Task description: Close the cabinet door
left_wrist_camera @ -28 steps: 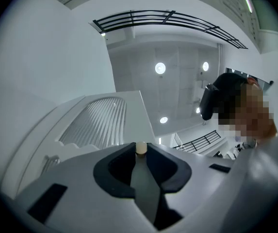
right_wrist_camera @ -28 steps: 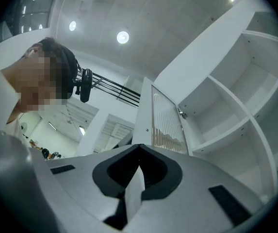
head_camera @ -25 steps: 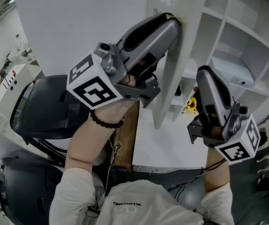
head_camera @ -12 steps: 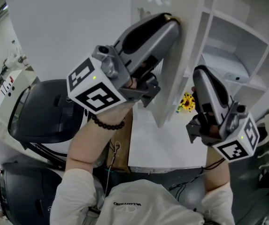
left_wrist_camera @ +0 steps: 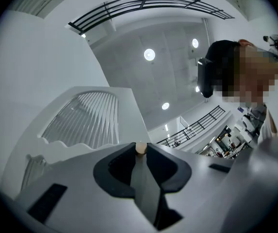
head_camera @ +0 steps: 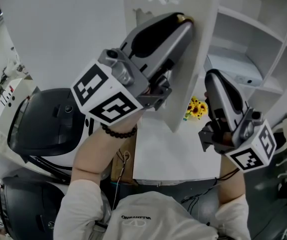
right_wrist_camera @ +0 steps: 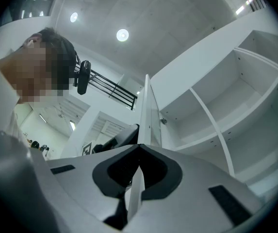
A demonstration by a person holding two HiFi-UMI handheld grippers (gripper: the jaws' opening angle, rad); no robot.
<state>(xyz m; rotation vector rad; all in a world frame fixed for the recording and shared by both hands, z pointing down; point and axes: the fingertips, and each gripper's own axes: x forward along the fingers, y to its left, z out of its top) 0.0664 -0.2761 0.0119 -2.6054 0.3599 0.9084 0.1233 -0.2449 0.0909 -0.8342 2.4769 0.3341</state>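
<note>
Cabinet door (head_camera: 196, 59) ajar — left gripper (head_camera: 182, 24) pinches its knob (left_wrist_camera: 139, 148).

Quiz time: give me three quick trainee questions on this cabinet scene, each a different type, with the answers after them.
1. True or false: the cabinet door is fully shut against the shelves.
2. What is the left hand-held gripper clamped on? A) a cup B) the door knob C) a shelf board
3. What small coloured thing shows just below the door's lower edge in the head view?

Key: 1 false, the door stands open. 2 B. 3 the yellow flowers.
</note>
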